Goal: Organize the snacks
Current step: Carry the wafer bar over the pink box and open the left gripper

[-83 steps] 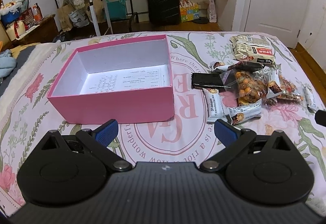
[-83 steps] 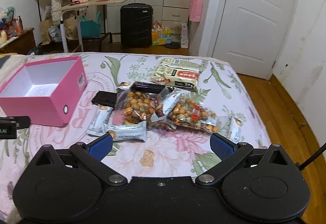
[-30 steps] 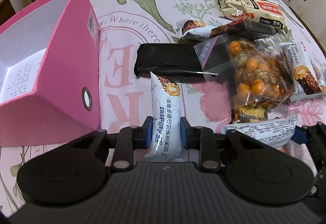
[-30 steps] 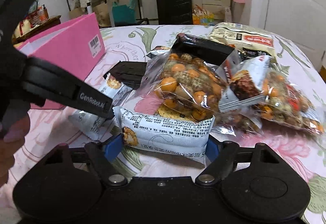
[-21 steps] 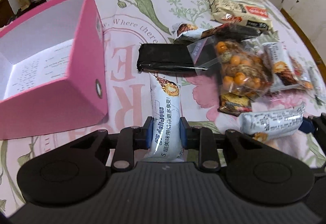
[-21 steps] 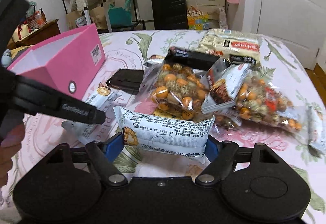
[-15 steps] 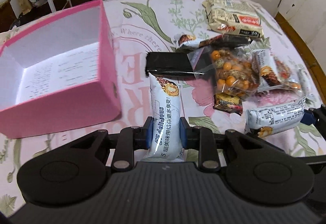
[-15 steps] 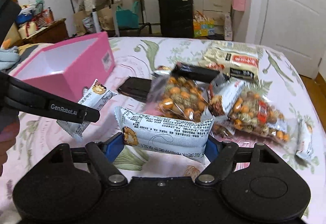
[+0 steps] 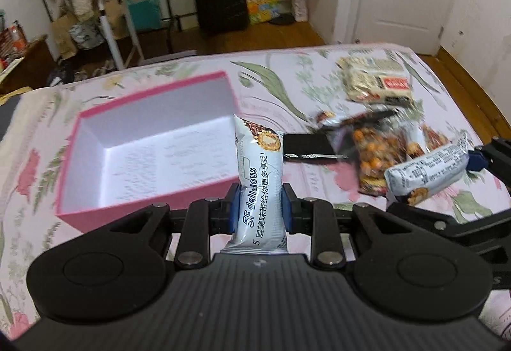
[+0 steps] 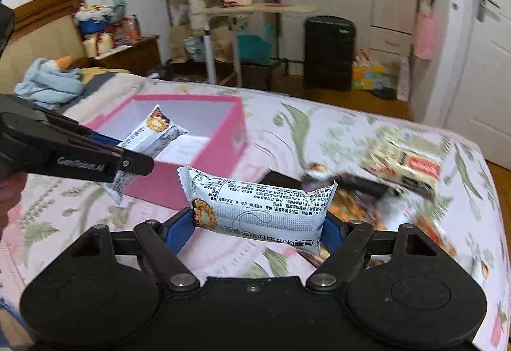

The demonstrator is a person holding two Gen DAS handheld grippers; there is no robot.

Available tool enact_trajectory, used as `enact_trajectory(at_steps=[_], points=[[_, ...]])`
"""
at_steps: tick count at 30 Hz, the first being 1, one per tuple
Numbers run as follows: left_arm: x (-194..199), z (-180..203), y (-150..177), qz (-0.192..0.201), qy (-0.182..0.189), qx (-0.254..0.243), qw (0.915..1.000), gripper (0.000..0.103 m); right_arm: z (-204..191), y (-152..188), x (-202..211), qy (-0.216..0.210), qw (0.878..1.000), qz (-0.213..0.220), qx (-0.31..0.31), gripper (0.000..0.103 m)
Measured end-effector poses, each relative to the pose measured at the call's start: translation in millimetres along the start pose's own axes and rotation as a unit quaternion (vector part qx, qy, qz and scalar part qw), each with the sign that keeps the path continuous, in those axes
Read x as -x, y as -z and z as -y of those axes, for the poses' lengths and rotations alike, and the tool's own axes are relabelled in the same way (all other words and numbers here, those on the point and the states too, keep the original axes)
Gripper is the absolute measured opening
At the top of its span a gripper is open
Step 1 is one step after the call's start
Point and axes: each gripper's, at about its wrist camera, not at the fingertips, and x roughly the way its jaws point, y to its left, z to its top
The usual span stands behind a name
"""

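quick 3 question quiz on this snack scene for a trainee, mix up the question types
1. True or false: the pink box already holds snacks.
2. The left gripper holds its white snack bar: A across the width, B end to end, C not at all.
3. What does the right gripper hold?

Key: 1 false, it looks empty. 2 A. 3 A white snack packet, gripped end to end.

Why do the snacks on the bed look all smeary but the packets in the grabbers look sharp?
Left wrist view: the held snack bar is crisp, while the snack pile and pink box are motion-blurred. Right wrist view: the gripped packet is sharp and the bed snacks streak; the fisheye bends the door.
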Motion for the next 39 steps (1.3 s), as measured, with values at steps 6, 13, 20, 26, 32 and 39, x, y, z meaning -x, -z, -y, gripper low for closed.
enact_trajectory(at_steps=[6,13,20,26,32,39], points=[[-4,-48,-17,0.015,-0.025,0.043,0.9987,0.025,-22,-33,-15,-0.037,0.999,0.025,0.028,0.084],[-46,-87,-17,0.007,-0.057,0.094,0.9939,0.025,-29,-66,-62,-0.082,0.994,0.042,0.054,0.084],[-92,-107,-29,-0.026,-0.068,0.106,0.9917,0.025,-47,-86,-120,-0.108,0.985,0.004,0.138,0.084],[-123,-110,-26,-0.046,-0.070,0.104,0.9910,0.027,-71,-82,-160,-0.088,0.977,-0.016,0.194,0.084],[-128,-110,-22,-0.053,-0.075,0.112,0.9894,0.038,-84,-71,-177,-0.072,0.972,-0.015,0.222,0.088],[-89,-94,-28,-0.020,-0.077,0.077,0.9939,0.058,-65,-75,-145,-0.097,0.984,-0.013,0.150,0.089]])
